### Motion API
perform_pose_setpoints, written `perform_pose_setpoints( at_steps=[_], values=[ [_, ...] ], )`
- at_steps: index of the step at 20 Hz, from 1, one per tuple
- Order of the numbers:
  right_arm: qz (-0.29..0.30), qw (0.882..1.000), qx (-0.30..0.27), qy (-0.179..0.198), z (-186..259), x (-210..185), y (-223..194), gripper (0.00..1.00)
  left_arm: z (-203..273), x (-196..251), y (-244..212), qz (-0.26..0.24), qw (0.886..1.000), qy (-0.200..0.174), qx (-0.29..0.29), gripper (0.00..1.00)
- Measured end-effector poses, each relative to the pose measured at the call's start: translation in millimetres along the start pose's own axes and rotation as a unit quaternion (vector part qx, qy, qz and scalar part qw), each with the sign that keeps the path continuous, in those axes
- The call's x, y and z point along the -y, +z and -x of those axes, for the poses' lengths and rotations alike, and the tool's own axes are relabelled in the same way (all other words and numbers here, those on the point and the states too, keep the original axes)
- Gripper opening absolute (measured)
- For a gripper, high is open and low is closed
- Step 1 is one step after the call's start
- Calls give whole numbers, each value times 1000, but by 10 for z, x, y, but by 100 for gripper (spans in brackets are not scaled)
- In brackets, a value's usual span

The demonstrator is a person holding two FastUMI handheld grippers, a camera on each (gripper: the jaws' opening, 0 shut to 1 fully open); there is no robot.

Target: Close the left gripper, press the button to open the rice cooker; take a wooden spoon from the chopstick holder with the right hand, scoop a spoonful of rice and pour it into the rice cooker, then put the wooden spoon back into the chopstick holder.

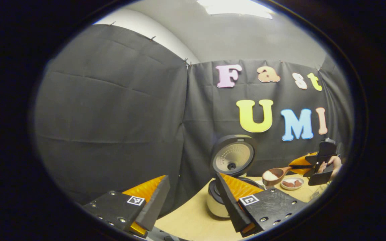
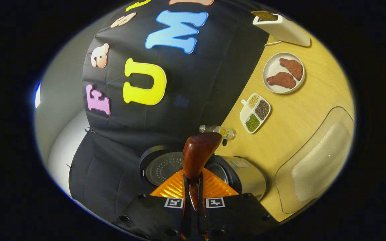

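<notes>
Between the fingers of my right tool (image 2: 193, 195), jaws drawn narrow, the handle of the wooden spoon (image 2: 198, 152) is pinched, and the bowl reaches forward over the rice cooker (image 2: 243, 175). From the left gripper view I can see that spoon (image 1: 273, 175) carrying a white heap of rice (image 1: 269, 175), held roughly level, off to one side of the cooker (image 1: 217, 201) and, by my reckoning, not yet over the pot. The cooker's lid (image 1: 232, 155) stands up and open, so the button step looks done. My left tool (image 1: 193, 201) is wide apart and holds nothing, hanging near the cooker's front.

I judge the step in hand to be the carry and pour. To do it well I would keep the bowl level until it sits squarely above the pot opening, then roll the wrist slowly so the grains slide off inside the rim, not onto the table (image 2: 297, 113). The upright lid is close behind, so I'd approach from the front and avoid knocking it.

Farther out in the right gripper view lie the clear rice tray (image 2: 317, 160), a small bottle (image 2: 218, 131), a divided dish of grains (image 2: 256, 112), a plate of brown pieces (image 2: 283, 72), and the white chopstick holder (image 2: 281, 28), where the spoon must go back afterwards
</notes>
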State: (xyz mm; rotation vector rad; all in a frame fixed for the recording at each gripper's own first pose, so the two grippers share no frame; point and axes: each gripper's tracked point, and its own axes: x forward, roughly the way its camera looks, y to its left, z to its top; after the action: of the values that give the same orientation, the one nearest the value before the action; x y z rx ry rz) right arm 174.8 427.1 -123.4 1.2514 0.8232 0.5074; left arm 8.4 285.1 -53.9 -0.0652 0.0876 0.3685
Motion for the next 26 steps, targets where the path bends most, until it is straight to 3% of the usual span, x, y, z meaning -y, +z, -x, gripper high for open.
perform_pose_setpoints(
  at_steps=[1,2,9,15,18,26],
  values=[
    [4,1000,-3,1,-81,-30,-48,10,2,-46,-15,1,1000,5,-1,87],
    [9,1000,-7,1,-180,-63,-112,7,13,-101,-54,1,1000,10,-3,87],
    [72,997,-20,-16,-731,-39,-474,10,21,-431,-205,1,999,42,-18,85],
    [154,986,-34,-44,-1083,111,-691,10,78,-612,-308,1,997,65,-27,85],
    [223,972,-41,-59,-1172,154,-771,10,101,-640,-365,4,997,73,-32,85],
    [382,921,-46,-63,-1197,107,-860,10,126,-638,-436,9,996,78,-36,86]
  ],
)
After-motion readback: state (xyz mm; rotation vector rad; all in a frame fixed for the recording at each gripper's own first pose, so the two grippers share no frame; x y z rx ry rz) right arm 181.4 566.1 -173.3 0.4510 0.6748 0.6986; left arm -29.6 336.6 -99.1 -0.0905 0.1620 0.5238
